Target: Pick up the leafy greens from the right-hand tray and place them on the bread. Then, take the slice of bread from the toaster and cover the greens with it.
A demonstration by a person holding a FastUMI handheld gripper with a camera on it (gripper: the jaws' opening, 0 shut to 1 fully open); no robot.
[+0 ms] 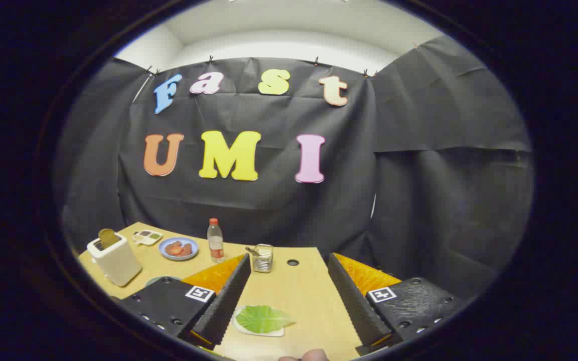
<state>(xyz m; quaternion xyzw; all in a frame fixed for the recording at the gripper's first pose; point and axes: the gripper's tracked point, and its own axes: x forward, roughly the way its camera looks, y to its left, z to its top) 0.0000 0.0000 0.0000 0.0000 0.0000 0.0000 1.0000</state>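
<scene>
While the tool (289, 301) hangs above the tabletop (299, 291) with its fingers spread wide and holding nothing, the leafy greens (263, 319) lie between them on a small white tray (241, 326) by the left finger. Beyond the fingertips, near the far edge, stands a metal tin (263, 257) beside a bottle (214, 240). A blue plate (178, 248) sits farther left, and the toaster (114, 259) with its slice of bread (108, 236) stands at the left edge.
</scene>
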